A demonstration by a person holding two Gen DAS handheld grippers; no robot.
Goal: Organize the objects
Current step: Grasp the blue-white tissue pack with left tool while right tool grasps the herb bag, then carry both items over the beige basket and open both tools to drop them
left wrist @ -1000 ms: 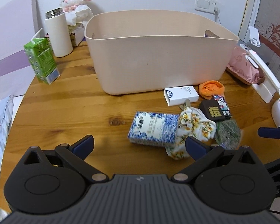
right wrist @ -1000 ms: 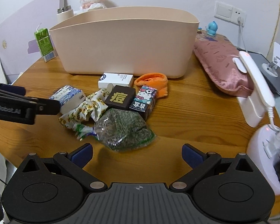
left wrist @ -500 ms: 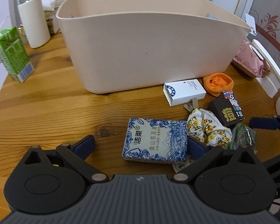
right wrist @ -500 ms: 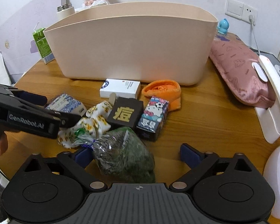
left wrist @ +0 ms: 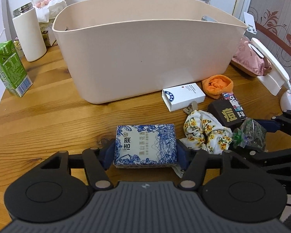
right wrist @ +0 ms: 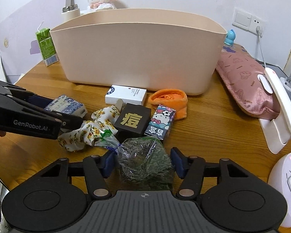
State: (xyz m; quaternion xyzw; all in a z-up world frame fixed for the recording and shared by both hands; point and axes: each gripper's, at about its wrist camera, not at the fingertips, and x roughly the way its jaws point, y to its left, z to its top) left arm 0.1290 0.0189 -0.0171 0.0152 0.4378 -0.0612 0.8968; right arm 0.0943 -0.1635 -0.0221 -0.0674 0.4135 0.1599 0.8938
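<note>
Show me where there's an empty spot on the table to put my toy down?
Bare wood lies between the green carton, the beige bin and the blue tissue pack. Another patch sits between the orange cloth and the pink pillow. In front of the bin it's crowded with small things.

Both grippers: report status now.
Left gripper shut on tissue pack. Right gripper astride herb bag, grip unconfirmed. Bin ahead, path clear.
</note>
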